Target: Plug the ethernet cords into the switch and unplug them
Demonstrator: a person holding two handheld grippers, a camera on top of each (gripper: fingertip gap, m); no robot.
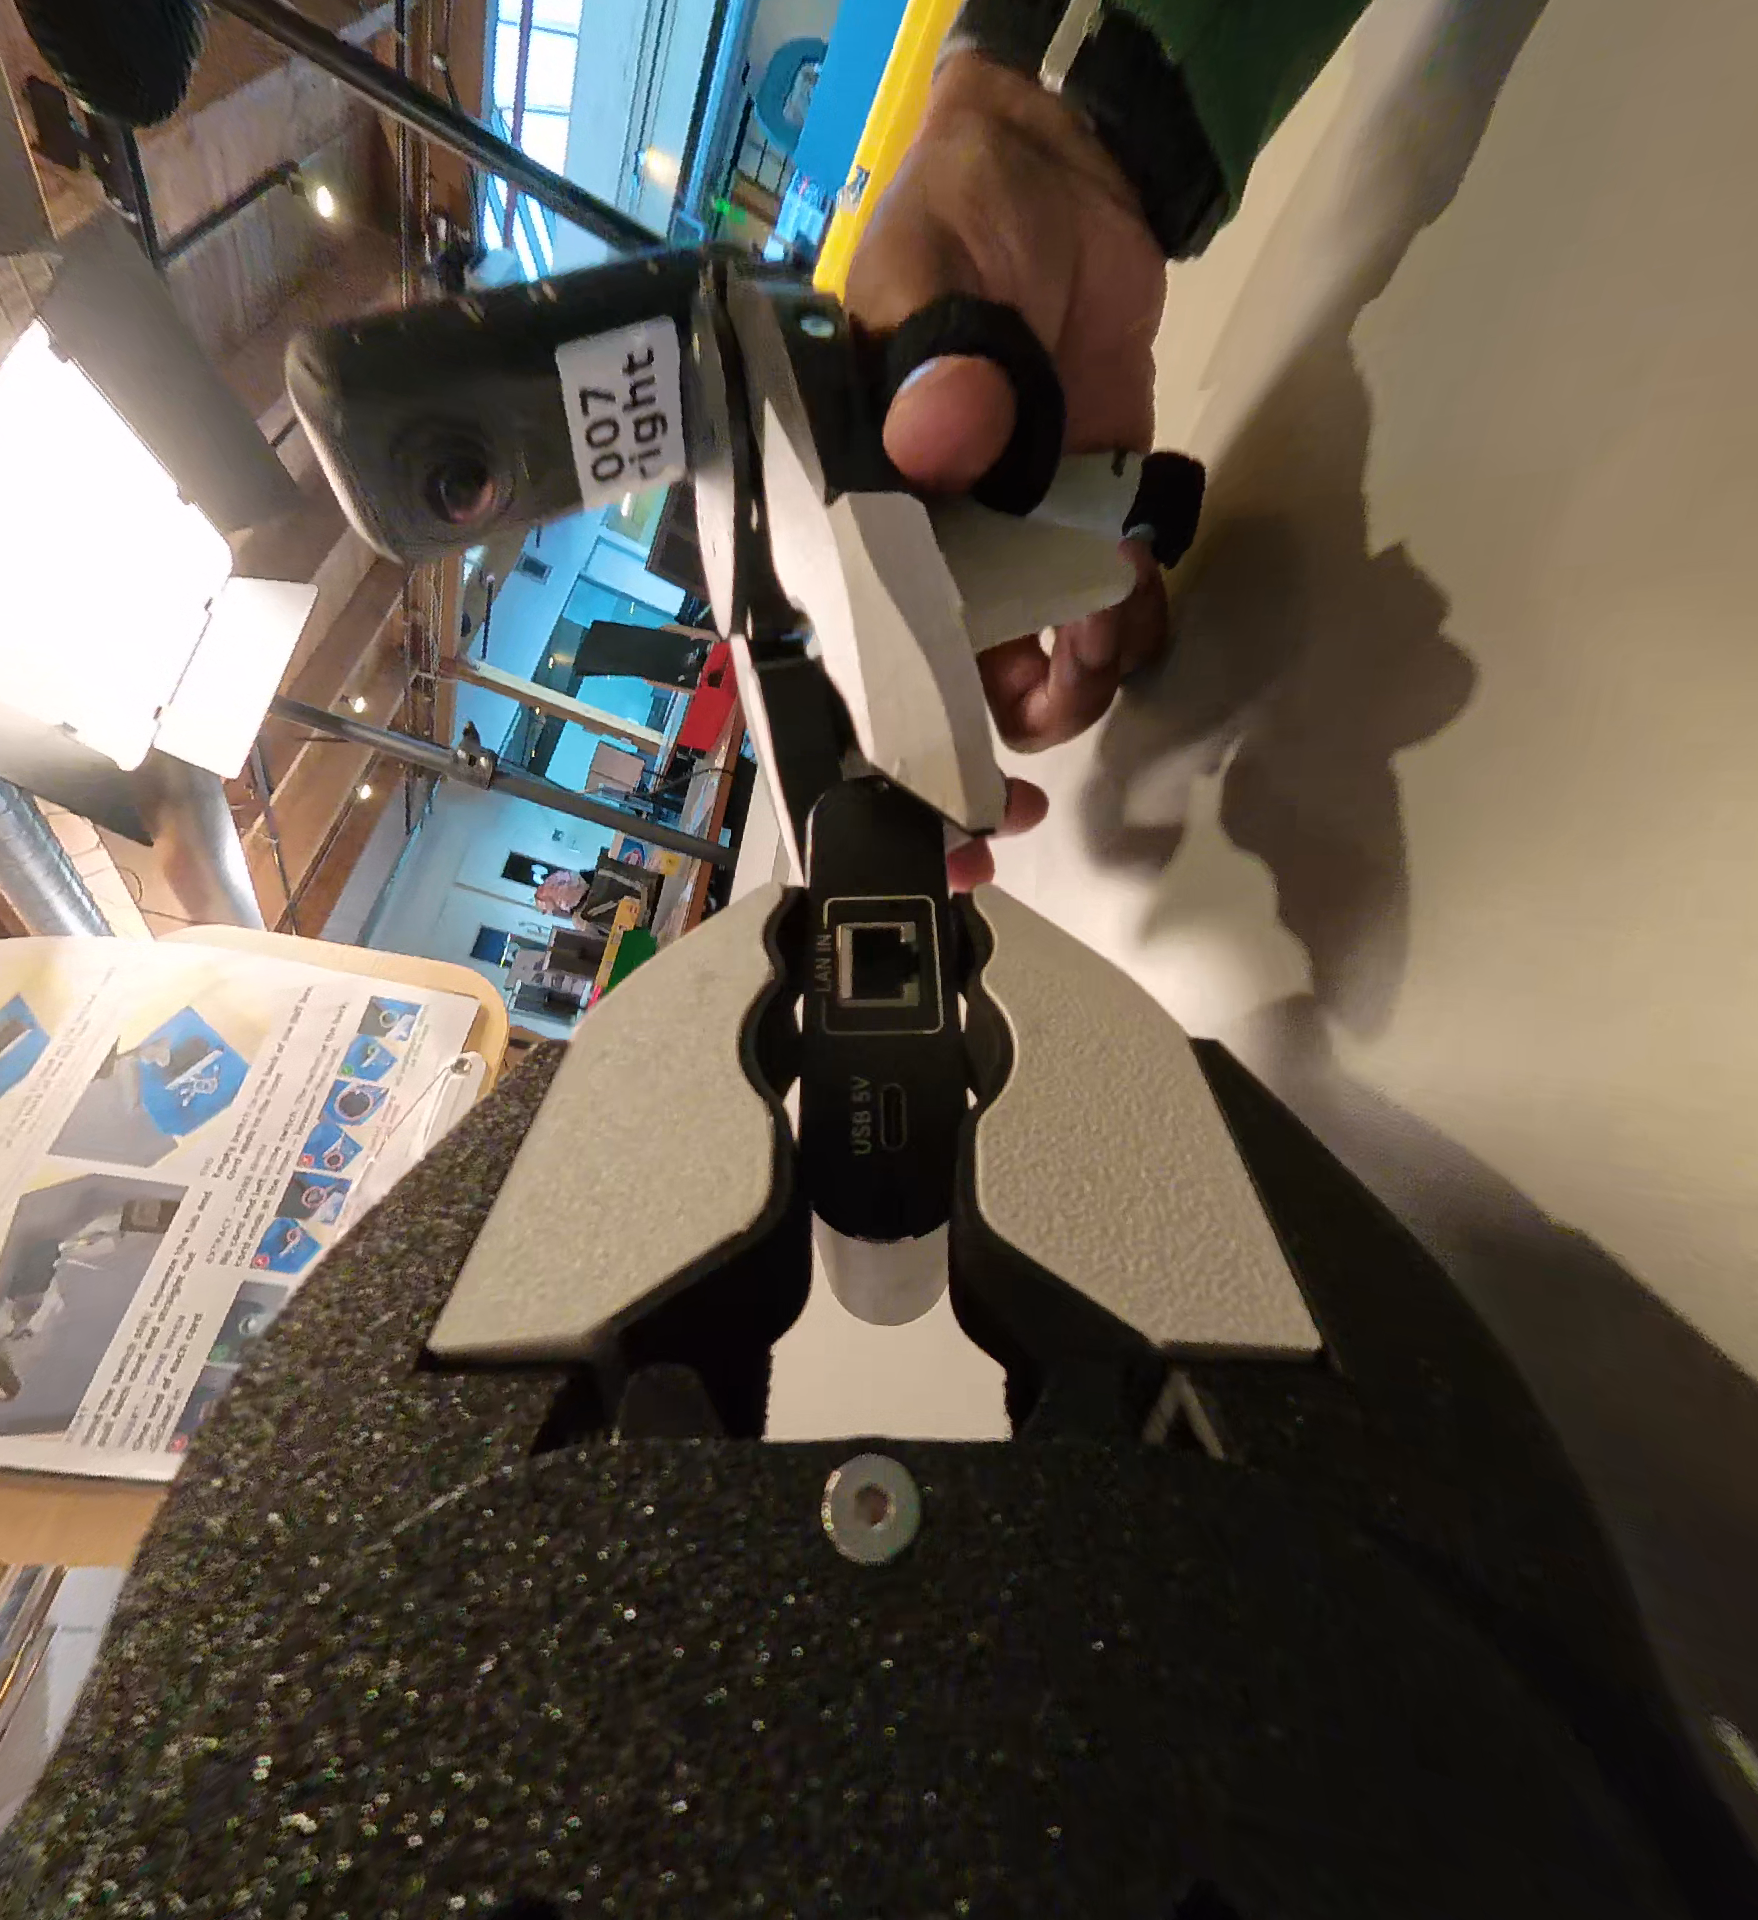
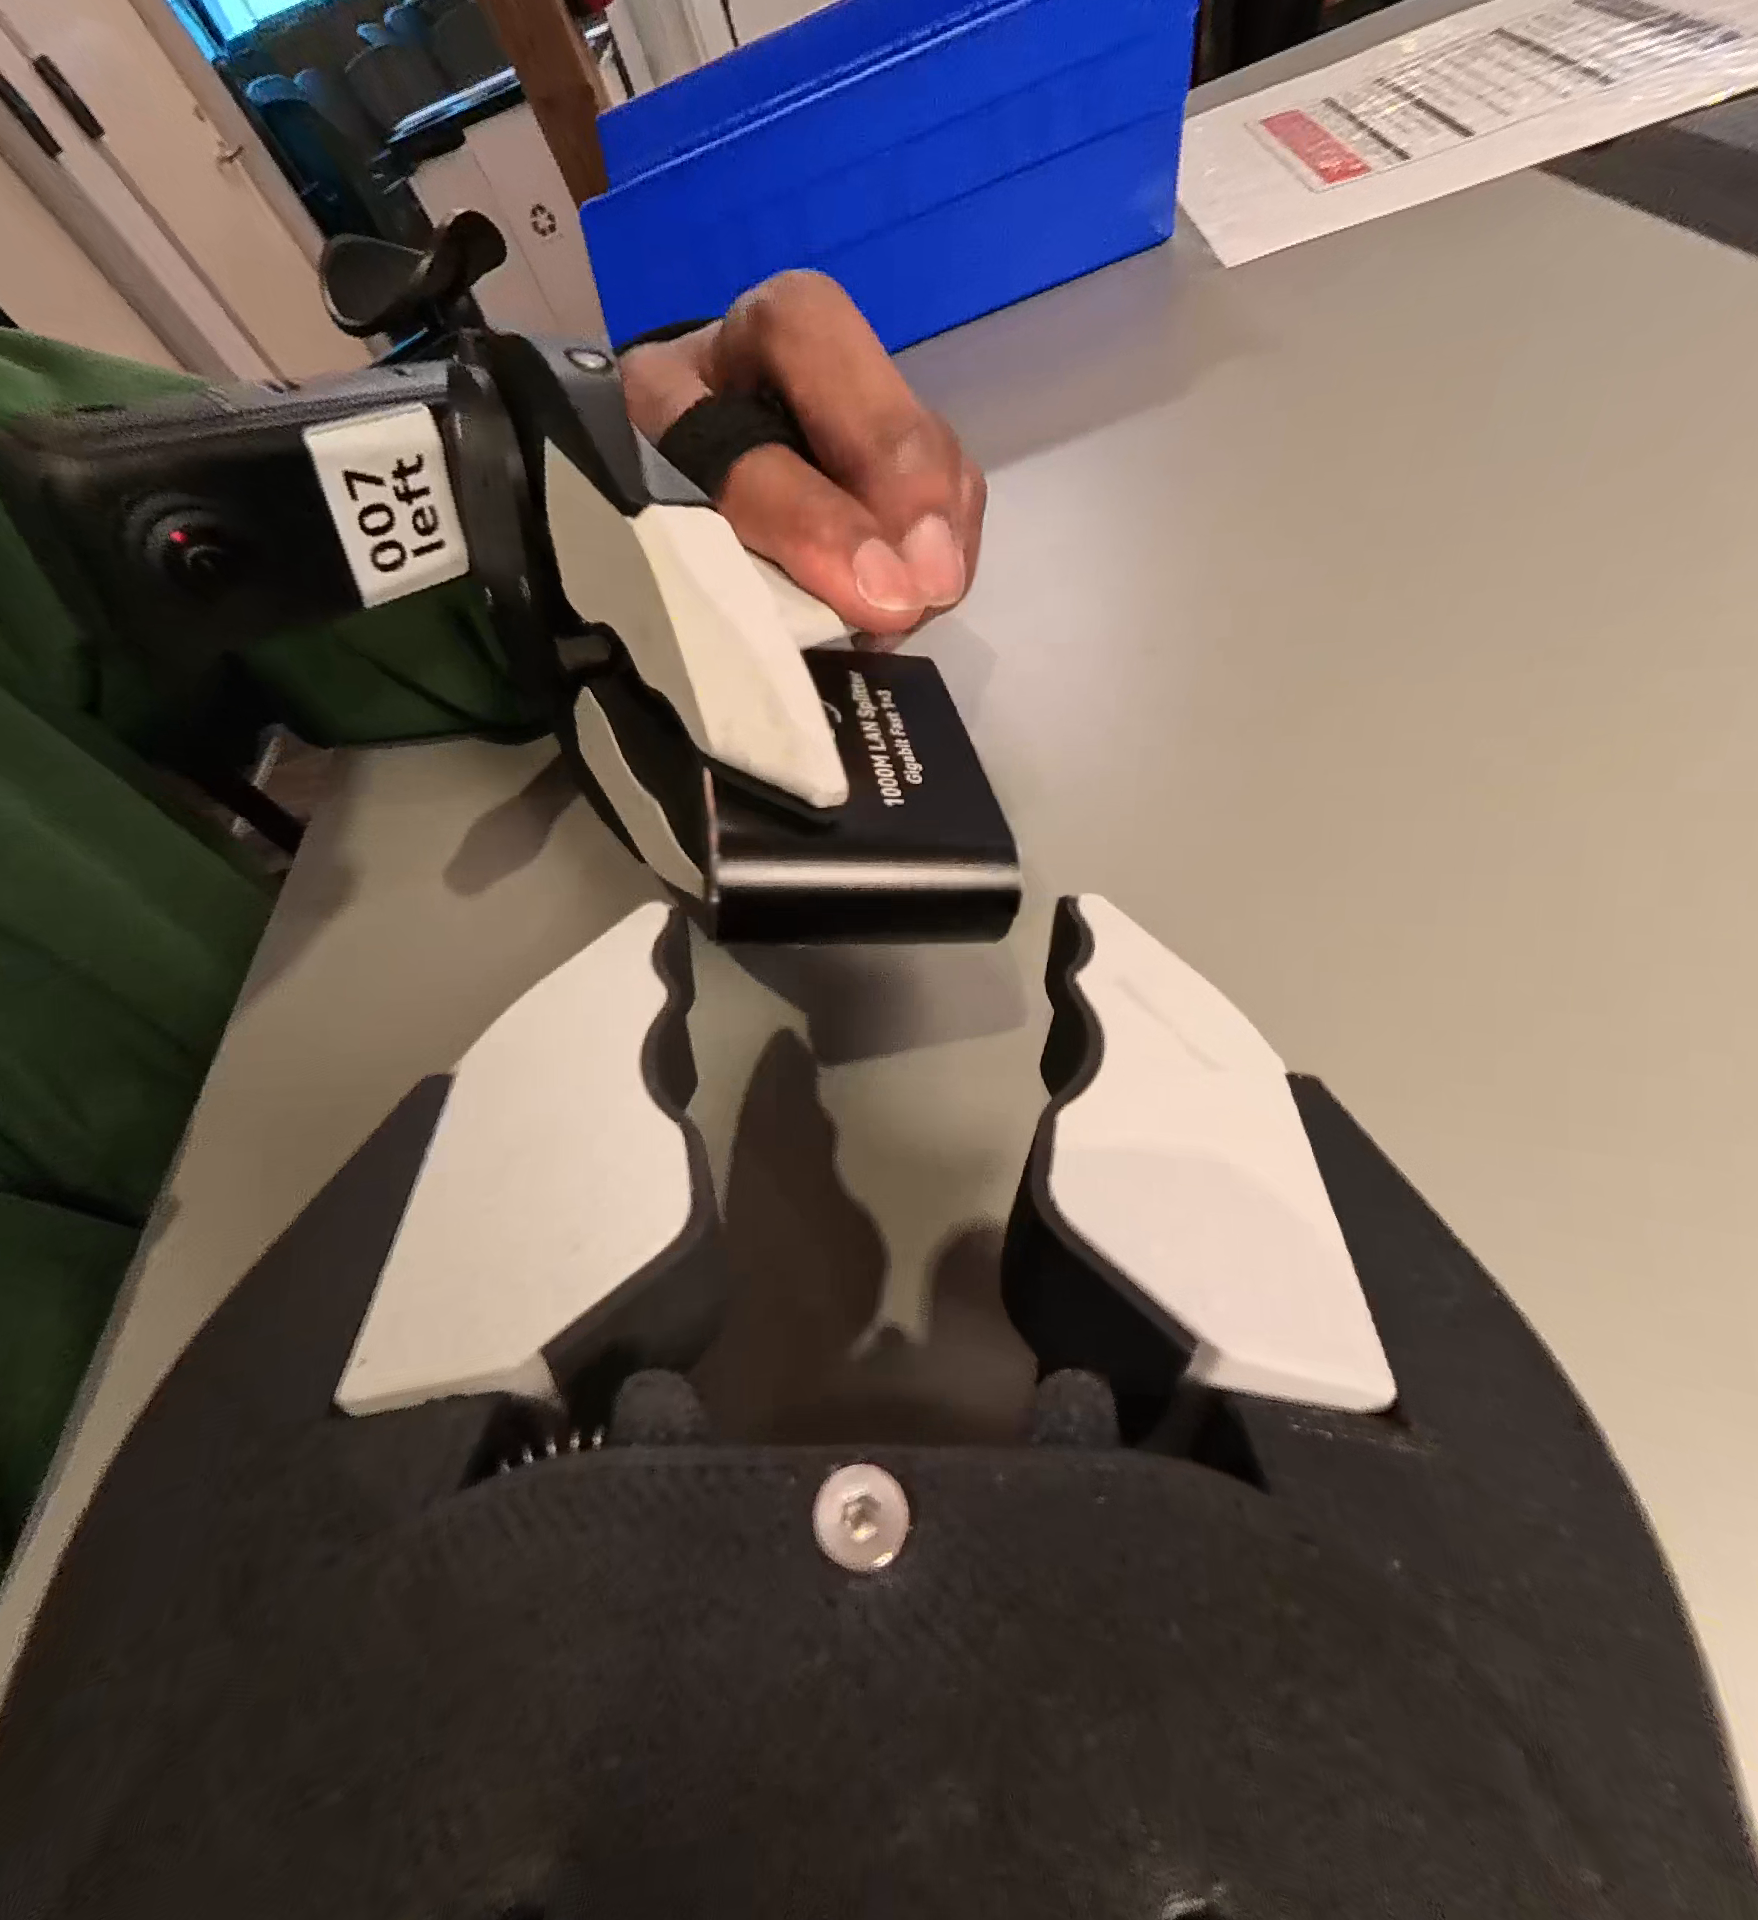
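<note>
Two grippers in play, and only one has anything in it. My left gripper (image 1: 880,997) is clamped on the switch (image 1: 880,1049), a small black box pinched across its flat faces, so the narrow end with one empty network port and a small power socket looks straight back at my left wrist camera. From the right wrist view the same box (image 2: 901,800) sits low over the grey table (image 2: 1426,727); whether it touches the surface I can't tell. The left gripper (image 2: 740,810) is gripping it from the side, with the person's hand (image 2: 833,478) wrapped on the handle.

My right gripper (image 2: 870,935) has its tongs apart and empty, just beside the near end of the switch and lined up with it. I reckon that's the point of the side hold: it leaves the ends free, so the other tool can come at a port head-on.

No ethernet cords in either view, so I judge no plugging has begun. The right gripper will need to fetch a cord first, though where from I can't say.

Around us: a blue bin (image 2: 896,177) at the far edge of the table, a printed sheet (image 2: 1457,114) beside it, and an illustrated instruction sheet (image 1: 127,1174) off to the left gripper's side.
</note>
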